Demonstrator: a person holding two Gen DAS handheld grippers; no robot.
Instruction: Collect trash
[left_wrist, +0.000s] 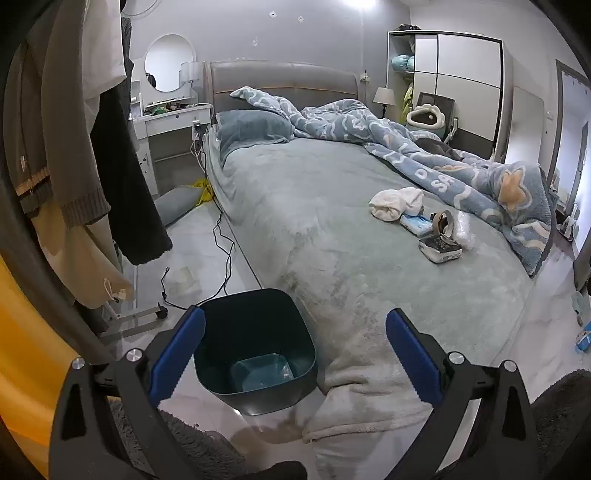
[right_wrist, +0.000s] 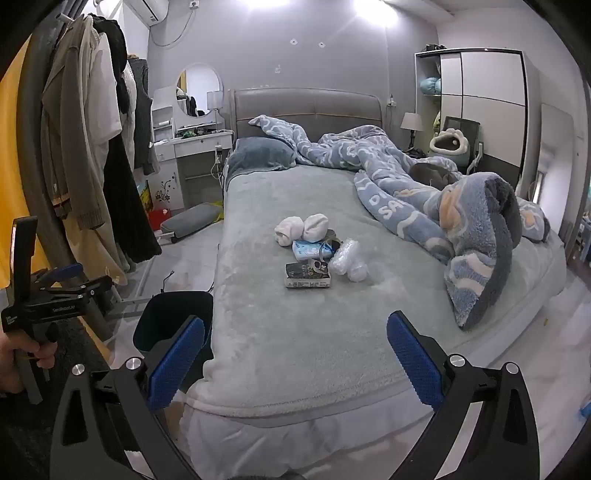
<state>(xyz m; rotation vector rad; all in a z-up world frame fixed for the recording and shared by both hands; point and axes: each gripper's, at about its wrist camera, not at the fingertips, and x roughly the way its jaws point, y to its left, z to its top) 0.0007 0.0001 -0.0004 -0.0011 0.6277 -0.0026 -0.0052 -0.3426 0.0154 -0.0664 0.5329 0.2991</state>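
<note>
Both the left gripper (left_wrist: 295, 347) and right gripper (right_wrist: 295, 354) gape empty. Reaching far, one might grab the socks (right_wrist: 301, 229) instead of the wrappers (right_wrist: 347, 260).

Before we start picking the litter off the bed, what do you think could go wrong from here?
1. The white socks lie touching the litter pile, so a gripper might bin them along with the tissue pack.
2. The clear plastic wrap is soft and crumpled; the open right gripper could pinch the bed cover as well.
3. The bin stands on the floor against the bed's corner, so a careless drop might miss it.
</note>
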